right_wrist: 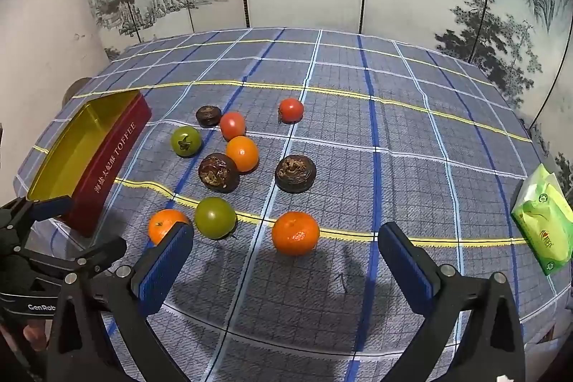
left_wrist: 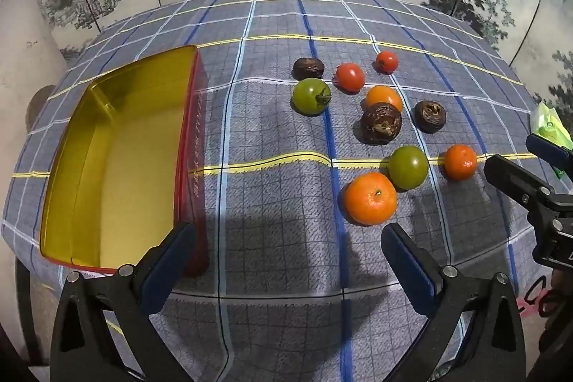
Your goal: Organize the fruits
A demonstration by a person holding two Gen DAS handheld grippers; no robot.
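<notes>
From the left wrist view, nothing looks sorted yet: the red tin [left_wrist: 118, 167] with its gold inside sits empty at the left on the checked tablecloth [left_wrist: 279, 238], while all the fruits [left_wrist: 379, 117], oranges, red and green tomatoes and dark brown ones, lie loose in a cluster to its right, and the left gripper [left_wrist: 286, 238] hangs above bare cloth with its jaws spread wide and nothing between them. From the right wrist view, the right gripper [right_wrist: 286, 244] is likewise wide open and empty, the nearest orange [right_wrist: 295, 232] lying just ahead between its fingers, so I judge every piece is left to move; a green packet [right_wrist: 542, 224] lies well apart at the right.
</notes>
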